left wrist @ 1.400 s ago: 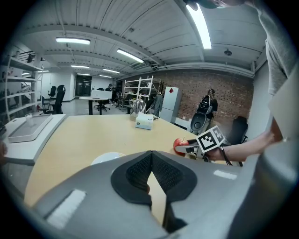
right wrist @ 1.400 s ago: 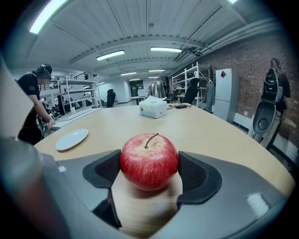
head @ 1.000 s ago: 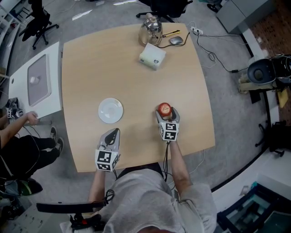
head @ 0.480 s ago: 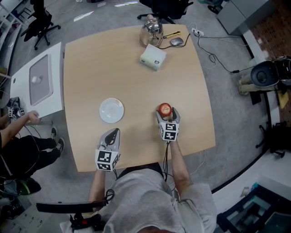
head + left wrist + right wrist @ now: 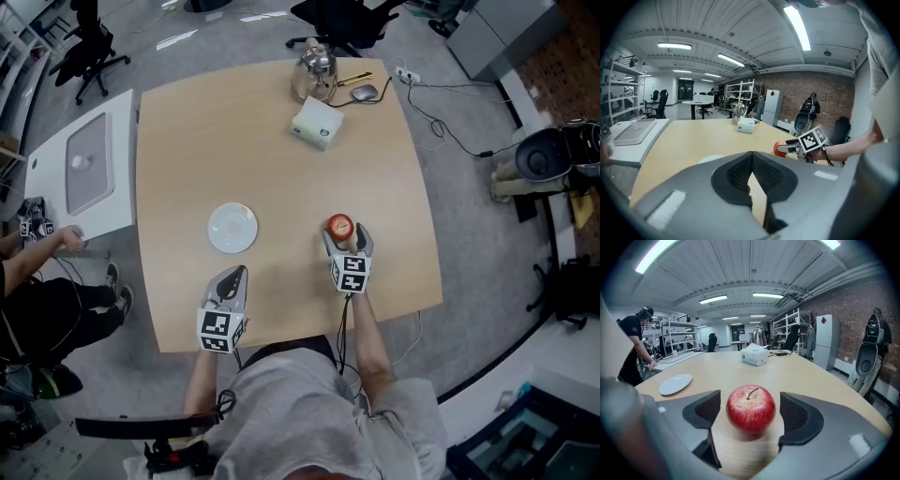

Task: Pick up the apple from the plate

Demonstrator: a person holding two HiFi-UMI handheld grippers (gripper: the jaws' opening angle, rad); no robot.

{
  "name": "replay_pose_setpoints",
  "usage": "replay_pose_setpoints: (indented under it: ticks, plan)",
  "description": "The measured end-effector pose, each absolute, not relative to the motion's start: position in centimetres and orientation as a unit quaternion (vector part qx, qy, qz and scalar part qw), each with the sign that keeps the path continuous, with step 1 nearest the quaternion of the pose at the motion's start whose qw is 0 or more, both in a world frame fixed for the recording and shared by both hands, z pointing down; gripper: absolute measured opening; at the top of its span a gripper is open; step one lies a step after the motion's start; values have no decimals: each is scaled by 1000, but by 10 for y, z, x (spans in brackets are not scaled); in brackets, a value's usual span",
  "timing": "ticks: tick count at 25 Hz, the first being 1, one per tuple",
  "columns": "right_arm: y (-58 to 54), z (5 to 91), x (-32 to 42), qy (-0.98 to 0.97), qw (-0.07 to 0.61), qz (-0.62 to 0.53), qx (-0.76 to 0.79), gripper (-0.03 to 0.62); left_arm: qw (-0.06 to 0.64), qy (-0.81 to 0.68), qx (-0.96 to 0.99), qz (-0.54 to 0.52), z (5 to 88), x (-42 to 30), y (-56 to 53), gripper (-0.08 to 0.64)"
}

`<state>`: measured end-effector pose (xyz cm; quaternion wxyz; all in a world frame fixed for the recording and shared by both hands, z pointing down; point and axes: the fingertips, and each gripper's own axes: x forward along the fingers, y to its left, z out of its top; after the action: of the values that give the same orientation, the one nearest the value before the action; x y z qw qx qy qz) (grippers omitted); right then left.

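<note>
A red apple (image 5: pixel 339 225) stands on the bare wooden table (image 5: pixel 281 150), well to the right of the empty white plate (image 5: pixel 232 228). My right gripper (image 5: pixel 342 234) is open around it. In the right gripper view the apple (image 5: pixel 751 408) sits between the two dark pads (image 5: pixel 704 412) with a small gap on each side. My left gripper (image 5: pixel 232 277) rests near the table's front edge, below the plate. Its pads (image 5: pixel 737 174) are shut together with nothing between them. From the left gripper view the apple (image 5: pixel 780 148) shows at the right, held between the other gripper's jaws.
A white tissue box (image 5: pixel 316 123), a metal kettle (image 5: pixel 314 64) and a mouse (image 5: pixel 365 92) stand at the table's far edge. A white side table with a tray (image 5: pixel 84 164) stands to the left, where a person's hand (image 5: pixel 64 241) rests.
Only the head view has shifted slightly. Both grippers, the apple and the plate stay where they were.
</note>
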<state>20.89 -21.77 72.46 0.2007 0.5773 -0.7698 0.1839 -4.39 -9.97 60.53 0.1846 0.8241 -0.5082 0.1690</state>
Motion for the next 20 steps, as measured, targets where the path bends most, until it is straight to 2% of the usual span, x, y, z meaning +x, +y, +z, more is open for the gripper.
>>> replay_pose_setpoints:
  ticks: [20]
  plan:
    - [-203,659,171,-801,176,131,557,304,165,-554,804,140,580,-78,-73,19]
